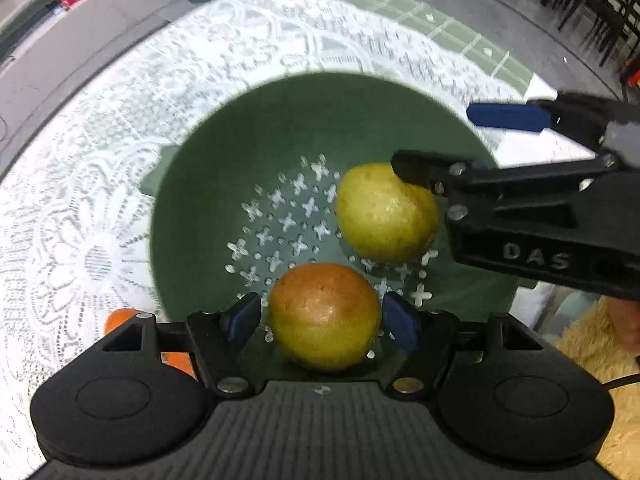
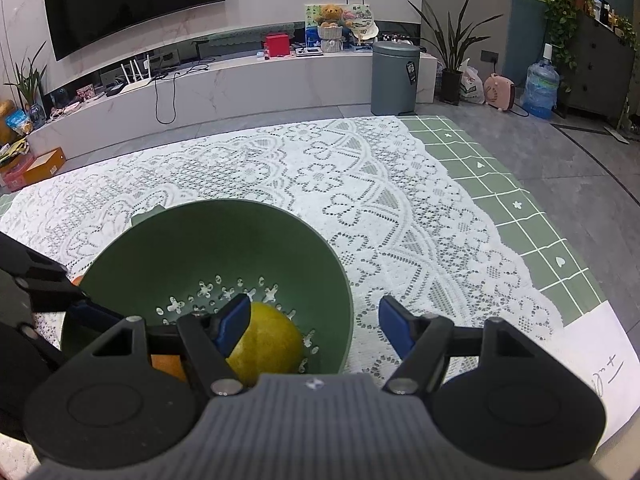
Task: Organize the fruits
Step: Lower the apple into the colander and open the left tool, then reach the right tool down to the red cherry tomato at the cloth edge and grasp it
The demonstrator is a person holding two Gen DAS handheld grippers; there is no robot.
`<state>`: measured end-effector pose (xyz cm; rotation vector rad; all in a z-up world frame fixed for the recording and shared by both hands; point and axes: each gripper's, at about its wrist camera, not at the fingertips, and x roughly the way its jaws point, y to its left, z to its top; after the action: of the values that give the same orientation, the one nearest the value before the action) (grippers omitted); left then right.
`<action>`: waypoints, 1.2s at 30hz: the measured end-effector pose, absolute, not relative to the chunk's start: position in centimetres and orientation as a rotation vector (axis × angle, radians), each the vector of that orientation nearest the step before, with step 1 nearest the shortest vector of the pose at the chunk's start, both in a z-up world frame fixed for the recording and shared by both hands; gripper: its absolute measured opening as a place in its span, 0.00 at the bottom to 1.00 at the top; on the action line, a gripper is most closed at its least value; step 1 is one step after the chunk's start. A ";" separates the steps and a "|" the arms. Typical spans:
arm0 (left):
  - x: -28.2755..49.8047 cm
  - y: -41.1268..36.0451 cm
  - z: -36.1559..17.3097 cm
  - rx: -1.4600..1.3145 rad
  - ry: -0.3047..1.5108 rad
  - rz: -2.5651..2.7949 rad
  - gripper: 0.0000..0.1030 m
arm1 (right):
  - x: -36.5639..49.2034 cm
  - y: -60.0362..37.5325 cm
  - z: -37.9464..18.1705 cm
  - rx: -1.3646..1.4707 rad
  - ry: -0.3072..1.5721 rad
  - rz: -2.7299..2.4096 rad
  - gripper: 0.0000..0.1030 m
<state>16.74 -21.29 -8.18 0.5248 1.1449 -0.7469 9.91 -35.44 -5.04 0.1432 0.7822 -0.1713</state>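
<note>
A green colander bowl [image 1: 208, 184] stands on the lace tablecloth. A yellow pear [image 1: 384, 216] lies in it on the right. My left gripper [image 1: 322, 316] is over the bowl's near side, its blue pads on both sides of a red-yellow fruit [image 1: 324, 316], apparently gripping it. My right gripper [image 2: 312, 326] is open and empty above the bowl's [image 2: 180, 240] right rim, with the yellow pear [image 2: 268, 344] under its left finger. It also shows in the left wrist view [image 1: 460, 148]. An orange [image 1: 124, 318] lies outside the bowl at its left.
The white lace cloth [image 2: 380, 200] covers a green checked mat [image 2: 500, 200] on a low table. The table's right edge and a sheet of paper [image 2: 580, 360] are at the right. A fluffy yellow rug [image 1: 592, 344] lies beyond the edge.
</note>
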 end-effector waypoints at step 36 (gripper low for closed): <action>2.1 4.0 2.1 0.199 0.883 -0.304 0.77 | -0.3 -17.5 -3.0 0.307 1.021 0.246 0.44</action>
<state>2.13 3.96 2.08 0.1993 0.8833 -0.3036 -0.28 -17.46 -2.99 0.3068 1.0206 0.2463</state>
